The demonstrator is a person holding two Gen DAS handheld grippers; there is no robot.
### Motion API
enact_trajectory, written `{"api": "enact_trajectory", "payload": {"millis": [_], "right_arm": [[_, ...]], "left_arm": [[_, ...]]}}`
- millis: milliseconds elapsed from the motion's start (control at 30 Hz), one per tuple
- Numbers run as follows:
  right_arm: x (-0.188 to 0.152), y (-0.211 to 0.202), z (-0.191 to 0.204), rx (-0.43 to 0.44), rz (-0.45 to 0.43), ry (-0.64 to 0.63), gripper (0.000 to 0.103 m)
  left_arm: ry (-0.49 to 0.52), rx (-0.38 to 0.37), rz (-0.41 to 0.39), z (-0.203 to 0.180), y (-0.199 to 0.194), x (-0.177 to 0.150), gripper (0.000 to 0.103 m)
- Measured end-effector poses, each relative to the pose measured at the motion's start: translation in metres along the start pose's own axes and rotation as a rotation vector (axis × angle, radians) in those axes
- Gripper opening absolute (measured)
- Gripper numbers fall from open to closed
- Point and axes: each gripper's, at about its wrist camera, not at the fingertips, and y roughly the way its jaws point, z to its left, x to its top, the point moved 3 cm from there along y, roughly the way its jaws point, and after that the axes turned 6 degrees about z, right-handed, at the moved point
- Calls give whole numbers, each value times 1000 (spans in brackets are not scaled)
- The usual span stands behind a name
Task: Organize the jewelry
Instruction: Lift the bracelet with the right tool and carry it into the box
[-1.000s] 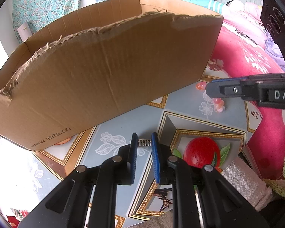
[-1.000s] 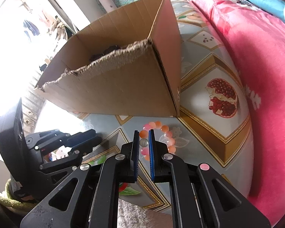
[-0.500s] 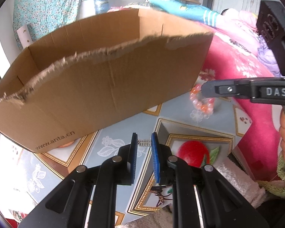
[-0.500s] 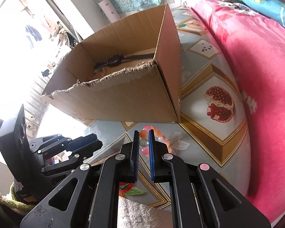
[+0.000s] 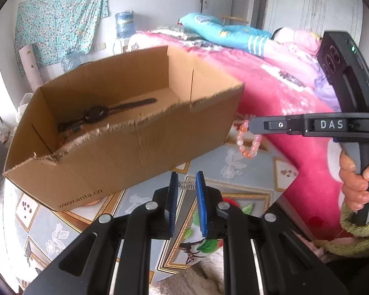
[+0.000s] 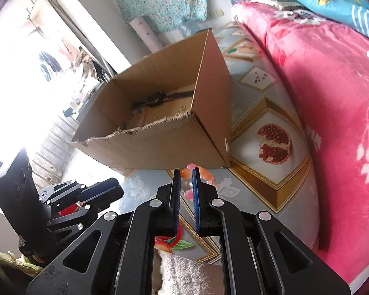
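Right wrist view shows the right claw [image 6: 186, 184] clamped on a pink-and-orange beaded bracelet [image 6: 204, 174], dangling limp and light beside the torn brown cardboard box [image 6: 209, 113]; the left claw [image 5: 187, 185] pinches a small, stiff silver clasp-like piece [image 5: 187, 185] by its ends

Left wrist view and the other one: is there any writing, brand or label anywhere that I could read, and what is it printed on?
"www.anta.cn": printed on the outside of the cardboard box, low on its near wall, in the left wrist view.
"DAS": white letters on the side of the right gripper, in the left wrist view.
A small round mark on the end wall of the box, seen in the right wrist view, is too small to read.
No other writing is readable.
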Motion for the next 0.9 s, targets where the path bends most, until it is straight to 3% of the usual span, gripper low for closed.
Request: {"api": "enact_trajectory", "payload": {"millis": [333, 533, 733, 900], "right_arm": [[26, -45, 5, 13, -109, -25, 7], [61, -64, 25, 25, -176, -115, 7], [103, -49, 45, 96, -176, -193, 7], [128, -17, 51, 167, -116, -210, 7]], "left_arm": [[-12, -45, -111, 6, -49, 30, 14], [-49, -64, -133, 37, -65, 59, 14], [-107, -119, -34, 79, -43, 94, 14], [-157, -189, 164, 115, 13, 116, 14]]}}
